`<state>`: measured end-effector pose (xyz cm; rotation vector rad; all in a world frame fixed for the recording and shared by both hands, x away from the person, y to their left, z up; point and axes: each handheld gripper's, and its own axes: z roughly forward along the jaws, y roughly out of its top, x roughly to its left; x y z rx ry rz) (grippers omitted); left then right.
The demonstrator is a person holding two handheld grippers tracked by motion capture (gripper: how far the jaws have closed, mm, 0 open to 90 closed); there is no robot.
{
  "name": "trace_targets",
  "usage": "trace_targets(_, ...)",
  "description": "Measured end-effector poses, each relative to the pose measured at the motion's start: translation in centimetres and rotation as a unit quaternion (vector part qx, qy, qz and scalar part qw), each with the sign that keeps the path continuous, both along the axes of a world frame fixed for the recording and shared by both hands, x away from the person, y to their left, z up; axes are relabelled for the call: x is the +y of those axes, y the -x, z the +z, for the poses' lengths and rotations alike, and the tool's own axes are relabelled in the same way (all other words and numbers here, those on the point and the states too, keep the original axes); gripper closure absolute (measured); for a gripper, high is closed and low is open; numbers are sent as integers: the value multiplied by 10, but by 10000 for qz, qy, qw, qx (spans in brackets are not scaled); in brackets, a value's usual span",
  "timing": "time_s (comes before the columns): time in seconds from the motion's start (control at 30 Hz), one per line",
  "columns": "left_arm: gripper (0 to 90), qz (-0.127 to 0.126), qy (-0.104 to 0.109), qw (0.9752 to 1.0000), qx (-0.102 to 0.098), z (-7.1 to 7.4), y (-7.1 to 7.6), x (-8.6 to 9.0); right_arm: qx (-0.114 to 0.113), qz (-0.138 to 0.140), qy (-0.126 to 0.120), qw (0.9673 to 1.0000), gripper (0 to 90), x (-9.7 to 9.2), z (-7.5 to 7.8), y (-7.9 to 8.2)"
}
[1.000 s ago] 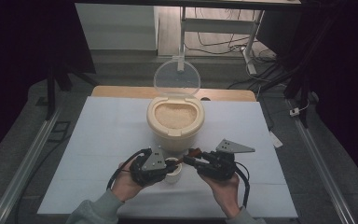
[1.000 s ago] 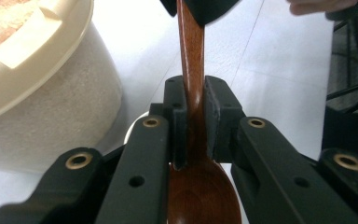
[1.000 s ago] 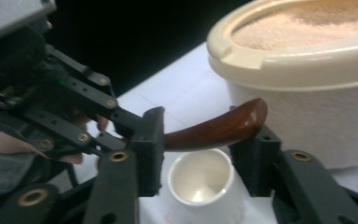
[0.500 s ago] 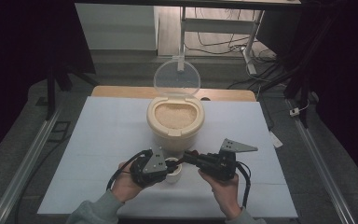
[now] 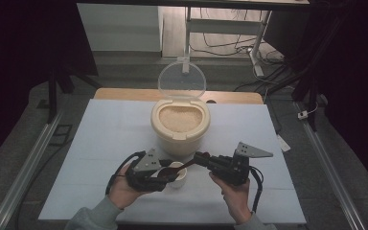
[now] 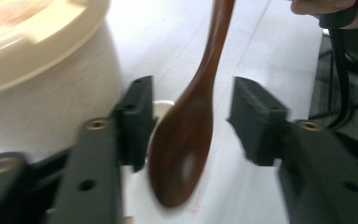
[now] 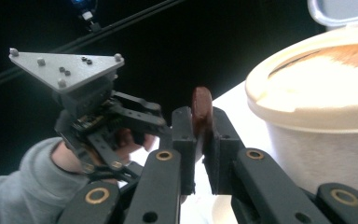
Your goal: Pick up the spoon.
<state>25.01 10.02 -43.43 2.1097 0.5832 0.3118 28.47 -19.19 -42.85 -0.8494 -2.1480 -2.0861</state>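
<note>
A dark wooden spoon [image 5: 175,167] lies level over a small white cup [image 5: 179,177] in front of the cream rice container [image 5: 180,125], whose clear lid [image 5: 182,79] stands up. My right gripper [image 7: 199,126] is shut on the spoon's handle [image 7: 201,105]; in the high view the right gripper [image 5: 199,159] reaches in from the right. My left gripper [image 6: 192,100] has just been opening: its jaws stand apart around the spoon's bowl [image 6: 186,140], with a gap on one side. The left gripper [image 5: 165,173] sits left of the cup.
The container of rice [image 7: 326,102] stands close behind both grippers, near the middle of the white table [image 5: 110,134]. A wooden board edge [image 5: 124,94] lies at the table's far side. Metal rails [image 5: 28,158] run along both sides.
The left gripper's jaws have spread off the spoon's bowl. The right gripper has closed on the spoon's handle. Both hands stay in about the same place.
</note>
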Motion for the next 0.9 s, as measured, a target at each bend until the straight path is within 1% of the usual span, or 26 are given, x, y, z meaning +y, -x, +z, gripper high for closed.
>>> trace_targets(0.03,420,57,72,9999,45,-1,1,5,-38,-15,-74,10000,829,-4,2,0)
trace_targets(0.07,402,114,112,9998,74,-2,2,11,-50,-34,-89,9999,829,-6,3,-1)
trace_targets(0.1,402,178,139,9997,92,-4,3,17,-50,-34,-89,9999,829,-6,3,-1)
trace_targets(0.2,332,395,102,9991,146,-12,5,34,-151,-129,-102,9998,829,-13,7,-2)
trace_targets(0.27,322,565,90,9981,213,-20,6,47,-178,-151,-111,9997,829,-14,8,-2)
trace_targets(0.33,306,741,75,9968,291,-28,7,60,-221,-189,-119,9995,829,-18,9,-2)
trace_targets(0.37,296,825,60,9961,321,-32,7,67,-281,-208,-141,9993,829,-21,11,-3)
trace_targets(0.43,289,1021,64,9940,381,-41,8,81,-303,-229,-133,9992,829,-22,12,-3)
trace_targets(0.5,275,1139,42,9926,411,-47,8,91,-392,-309,-76,9987,829,-26,15,-3)
trace_targets(0.57,270,1274,53,9909,441,-53,9,102,-406,-322,-86,9986,829,-27,15,-4)
trace_targets(0.63,267,1359,49,9896,461,-59,10,110,-411,-363,-108,9984,829,-31,16,-4)
trace_targets(0.73,265,1385,-6,9893,468,-66,9,118,-422,-422,-123,9981,829,-35,17,-6)
trace_targets(0.8,259,1461,-29,9881,478,-70,8,122,-438,-467,-125,9979,829,-38,17,-6)
trace_targets(0.83,258,1480,-30,9878,487,-72,8,123,-480,-525,-106,9974,829,-41,19,-6)
trace_targets(0.9,256,1494,-38,9875,499,-73,8,125,-505,-541,-111,9972,829,-42,20,-7)
